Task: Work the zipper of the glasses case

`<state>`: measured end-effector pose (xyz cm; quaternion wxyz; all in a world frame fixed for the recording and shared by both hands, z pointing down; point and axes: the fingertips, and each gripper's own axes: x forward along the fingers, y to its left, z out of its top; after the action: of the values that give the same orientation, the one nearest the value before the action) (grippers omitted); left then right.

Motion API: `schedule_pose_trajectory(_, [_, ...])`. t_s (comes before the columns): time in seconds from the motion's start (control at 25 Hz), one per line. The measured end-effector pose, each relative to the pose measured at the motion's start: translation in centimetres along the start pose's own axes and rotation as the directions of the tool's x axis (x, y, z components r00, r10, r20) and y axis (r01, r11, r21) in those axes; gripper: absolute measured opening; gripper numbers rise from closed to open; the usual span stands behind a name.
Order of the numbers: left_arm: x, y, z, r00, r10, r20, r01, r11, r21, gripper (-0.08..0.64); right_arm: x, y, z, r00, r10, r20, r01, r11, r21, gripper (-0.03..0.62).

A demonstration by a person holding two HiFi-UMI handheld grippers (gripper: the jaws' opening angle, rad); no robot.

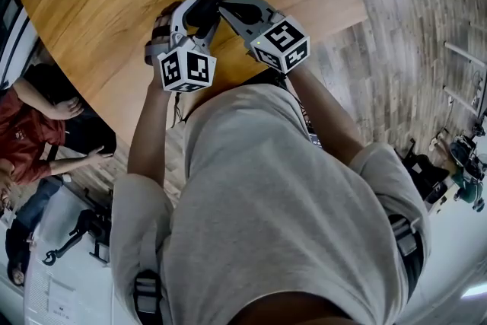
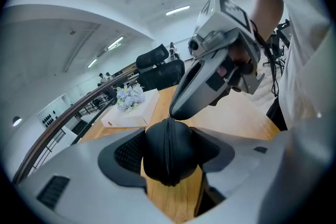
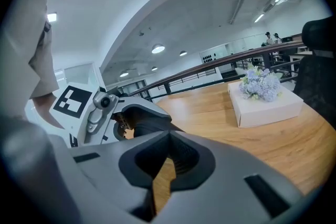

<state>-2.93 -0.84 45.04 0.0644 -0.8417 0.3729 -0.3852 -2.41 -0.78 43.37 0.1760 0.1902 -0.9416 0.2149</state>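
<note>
A black zippered glasses case (image 2: 168, 152) is held above the wooden table (image 1: 99, 4), its zipper (image 2: 168, 144) running up the middle toward me. My left gripper (image 2: 168, 139) is clamped on the case, its pads (image 2: 126, 152) wide apart on both sides. The right gripper (image 2: 176, 113) comes in from above, shut. Its closed tips pinch at the zipper's upper end, and the pull is hidden between them. In the head view both grippers meet over the table, left gripper (image 1: 199, 17) and right gripper (image 1: 223, 8) at the case (image 1: 209, 0). In the right gripper view its jaws (image 3: 168, 136) are shut.
A white box topped with pale flowers (image 3: 265, 99) rests farther along the table. Black office chairs (image 2: 157, 68) stand behind it. People sit beside the table's left edge (image 1: 38, 133). Wood-plank floor (image 1: 403, 49) lies to the right.
</note>
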Motion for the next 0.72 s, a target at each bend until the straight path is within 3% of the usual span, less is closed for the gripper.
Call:
schedule_pose_trajectory(0.2, [-0.9, -0.1, 1.3, 0.998, 0.001, 0.055, -0.003, 0.999, 0.044, 0.278, -0.1, -0.8, -0.1, 1.000, -0.005, 0.006, 0.005, 0.999, 0.045, 0.025])
schedule_pose_trajectory(0.4, [-0.3, 0.2, -0.1, 1.000, 0.010, -0.007, -0.010, 1.000, 0.018, 0.276, 0.4, 0.1, 0.1, 1.000, 0.026, 0.004, -0.026, 0.999, 0.041, 0.025])
schedule_pose_trajectory(0.72, [0.4, 0.2, -0.7, 0.999, 0.008, -0.040, -0.008, 1.000, -0.002, 0.275, 0.3, 2.1, 0.6, 0.998, 0.060, -0.011, -0.060, 0.998, -0.012, 0.025])
